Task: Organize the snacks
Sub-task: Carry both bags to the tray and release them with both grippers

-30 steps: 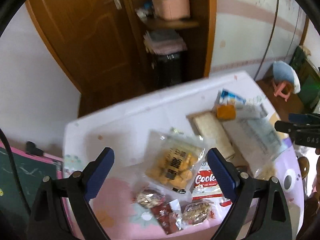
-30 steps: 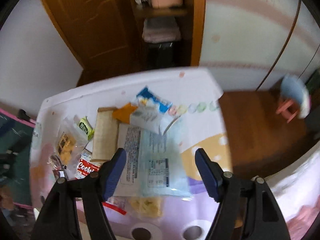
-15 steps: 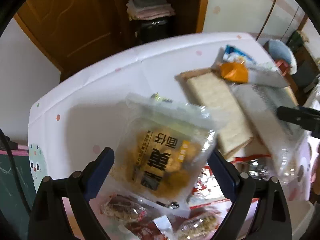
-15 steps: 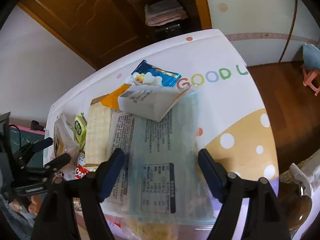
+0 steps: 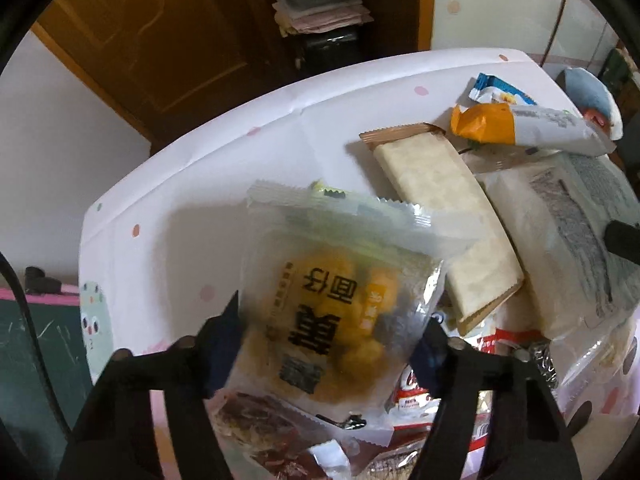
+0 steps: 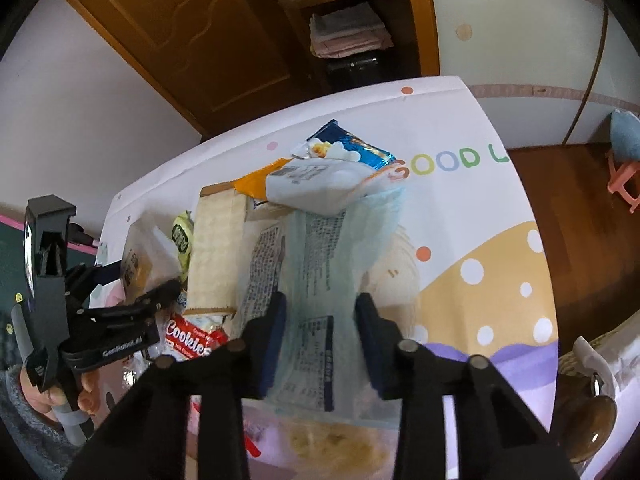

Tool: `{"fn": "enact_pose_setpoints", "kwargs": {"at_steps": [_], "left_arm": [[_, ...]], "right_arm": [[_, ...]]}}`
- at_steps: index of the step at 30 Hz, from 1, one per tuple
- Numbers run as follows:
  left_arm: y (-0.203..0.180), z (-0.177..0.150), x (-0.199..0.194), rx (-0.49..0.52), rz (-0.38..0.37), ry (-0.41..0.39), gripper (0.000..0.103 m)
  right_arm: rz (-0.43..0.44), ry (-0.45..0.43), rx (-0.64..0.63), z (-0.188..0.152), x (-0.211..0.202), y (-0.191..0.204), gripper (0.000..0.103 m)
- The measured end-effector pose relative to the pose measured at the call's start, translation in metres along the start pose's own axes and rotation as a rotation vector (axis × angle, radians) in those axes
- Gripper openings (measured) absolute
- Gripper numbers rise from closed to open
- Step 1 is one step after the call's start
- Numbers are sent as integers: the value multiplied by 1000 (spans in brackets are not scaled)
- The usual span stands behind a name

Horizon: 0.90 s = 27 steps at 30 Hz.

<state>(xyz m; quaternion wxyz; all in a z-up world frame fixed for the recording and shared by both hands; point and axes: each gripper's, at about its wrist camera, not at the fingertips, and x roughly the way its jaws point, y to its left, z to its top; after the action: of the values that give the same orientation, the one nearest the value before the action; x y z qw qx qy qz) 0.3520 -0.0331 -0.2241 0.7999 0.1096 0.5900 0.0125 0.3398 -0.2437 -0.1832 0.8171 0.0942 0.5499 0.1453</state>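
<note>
clear pouch of yellow puffs (image 5: 340, 300) tilted above heaped snack packets (image 6: 224, 248).

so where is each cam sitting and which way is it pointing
Left wrist: on the left gripper, looking down its jaws at the clear bag of yellow snacks they are closing on.
Right wrist: on the right gripper, looking down at the pale blue printed bag; the left gripper and hand show.
Shared: the long cracker pack.

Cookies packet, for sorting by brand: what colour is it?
Red, with white lettering on the Cookies packet; clearest in the right wrist view.
</note>
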Motion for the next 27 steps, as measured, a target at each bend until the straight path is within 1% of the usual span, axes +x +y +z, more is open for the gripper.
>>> {"fn": "enact_pose_setpoints", "kwargs": {"at_steps": [2,3,6,7,11,15,17,20,26,27], "left_arm": [[2,-2,-6,-30,-5,11,64],[10,-1,-6,-51,-16,9,64],[22,-6,-21,-112,-41,-11,63],[24,-2,-23,-123,-48,-17,63],[38,-9,-57,-151,-78,-61,63],[48,-23,-104,-157,-113,-117,63],[56,-34,-130,-162,-143,-147,63],[68,-49,-175,-170,-177,-202,63],[89,-80,-264,-186,-188,-285,64],[92,-85,-280,-183,-186,-301,64]], "right_arm": [[3,-9,-6,-3,-5,2,29],[5,-18,-10,-5,-10,4,29],[3,-61,-42,-13,-30,15,29],[3,-74,-49,-15,-36,17,29],[14,-142,-63,-22,-70,29,29],[39,-212,-67,-31,-110,39,29],[47,-250,-80,-39,-134,48,29],[32,-307,-112,-49,-165,62,29],[2,-453,-186,-72,-249,99,29],[-7,-484,-209,-75,-269,107,29]]}}
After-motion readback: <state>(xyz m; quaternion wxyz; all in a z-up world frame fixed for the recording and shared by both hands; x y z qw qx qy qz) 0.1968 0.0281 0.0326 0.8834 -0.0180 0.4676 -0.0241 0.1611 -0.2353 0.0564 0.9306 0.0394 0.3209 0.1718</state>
